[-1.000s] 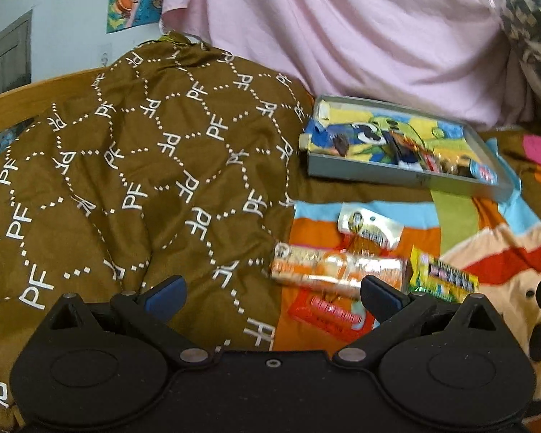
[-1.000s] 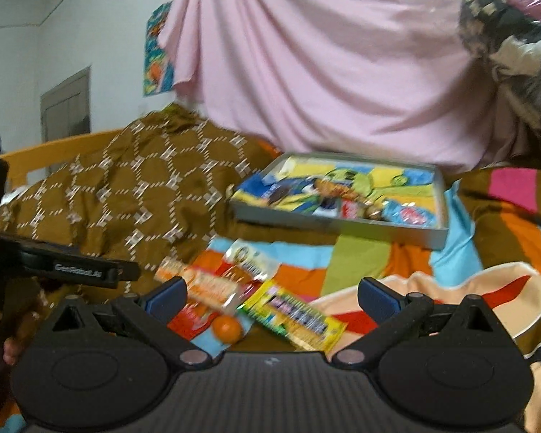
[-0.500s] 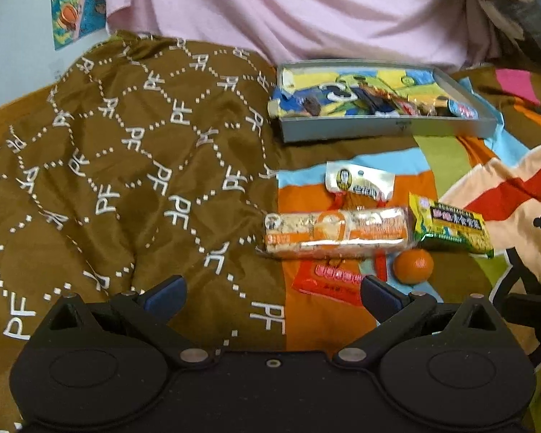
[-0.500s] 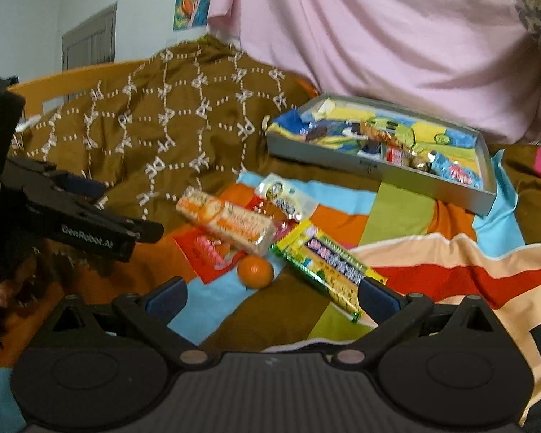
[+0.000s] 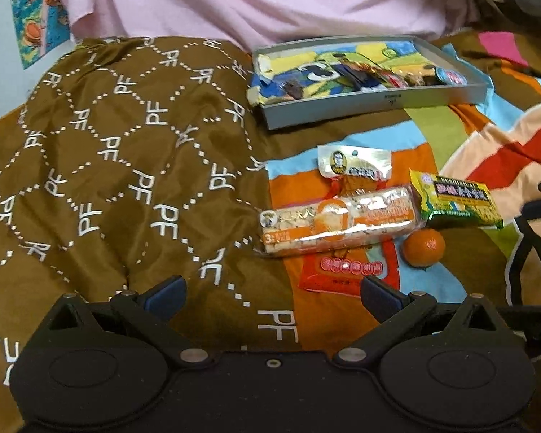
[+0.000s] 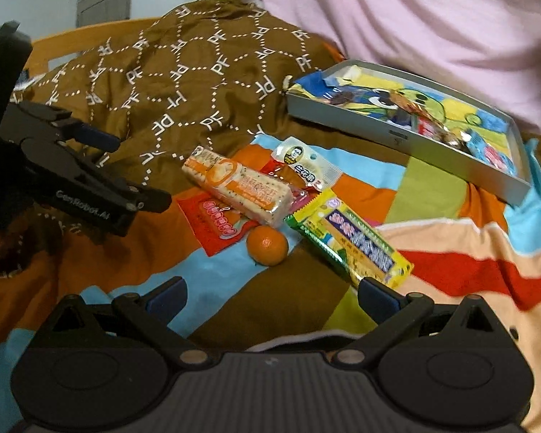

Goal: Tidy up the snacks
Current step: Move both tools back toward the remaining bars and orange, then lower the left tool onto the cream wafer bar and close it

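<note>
Both grippers have dropped closer to the loose snacks since a second ago, jaws spread and holding nothing.

Ahead of the left gripper (image 5: 272,297) and a little right lies the cracker pack (image 5: 339,222), its long axis crosswise to the fingers, on the striped blanket (image 6: 432,187) short of the grey tray (image 5: 378,106). The right gripper (image 6: 270,297) faces the tangerine (image 6: 267,245) and yellow-green pack (image 6: 350,238); which is nearer is probably the left, though fisheye distortion blurs that.

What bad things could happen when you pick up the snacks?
The orange is round and sits on a soft blanket, so it might roll if bumped. The cracker pack lies on top of the red packet, so lifting one could drag the other. Both hand-held grippers are open and hold nothing.
</note>
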`<state>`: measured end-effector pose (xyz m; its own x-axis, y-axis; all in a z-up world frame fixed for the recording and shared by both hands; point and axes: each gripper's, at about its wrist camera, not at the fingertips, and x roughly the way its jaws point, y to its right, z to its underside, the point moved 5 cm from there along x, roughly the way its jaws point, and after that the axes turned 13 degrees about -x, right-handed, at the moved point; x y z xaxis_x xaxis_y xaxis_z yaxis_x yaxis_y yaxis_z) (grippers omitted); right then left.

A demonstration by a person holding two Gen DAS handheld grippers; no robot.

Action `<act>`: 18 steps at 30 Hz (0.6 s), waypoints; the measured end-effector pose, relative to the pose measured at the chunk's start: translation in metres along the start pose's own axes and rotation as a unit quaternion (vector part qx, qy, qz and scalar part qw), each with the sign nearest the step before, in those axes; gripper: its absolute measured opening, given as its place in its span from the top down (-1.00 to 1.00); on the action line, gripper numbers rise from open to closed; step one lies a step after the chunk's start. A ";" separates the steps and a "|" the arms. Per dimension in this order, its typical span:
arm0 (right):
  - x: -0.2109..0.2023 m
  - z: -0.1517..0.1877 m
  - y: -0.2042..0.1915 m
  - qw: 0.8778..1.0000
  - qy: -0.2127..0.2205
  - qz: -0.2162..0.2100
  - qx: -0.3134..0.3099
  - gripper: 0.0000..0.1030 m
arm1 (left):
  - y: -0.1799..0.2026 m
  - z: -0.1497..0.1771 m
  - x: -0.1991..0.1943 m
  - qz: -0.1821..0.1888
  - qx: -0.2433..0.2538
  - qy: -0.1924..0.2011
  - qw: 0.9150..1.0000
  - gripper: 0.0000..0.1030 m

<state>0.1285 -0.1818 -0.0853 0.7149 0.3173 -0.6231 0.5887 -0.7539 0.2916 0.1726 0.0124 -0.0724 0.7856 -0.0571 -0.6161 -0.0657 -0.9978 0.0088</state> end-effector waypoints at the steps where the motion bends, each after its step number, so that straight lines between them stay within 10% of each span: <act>1: 0.003 -0.001 0.001 1.000 0.000 -0.002 -0.008 -1.00 | 0.001 0.000 0.002 0.000 0.008 -0.002 1.000 -0.98; 11: 0.030 -0.003 0.015 0.999 0.005 -0.030 -0.019 -1.00 | 0.006 -0.016 0.016 -0.007 0.076 0.023 0.997 -0.98; 18: 0.040 -0.003 0.018 0.999 0.006 -0.045 0.002 -0.99 | 0.031 -0.023 0.038 0.023 0.207 0.026 0.978 -0.98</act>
<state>0.1689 -0.1814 -0.1026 0.6639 0.3914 -0.6373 0.6493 -0.7244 0.2315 0.2142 -0.0213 -0.0775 0.8054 -0.1146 -0.5815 -0.3367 -0.8959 -0.2898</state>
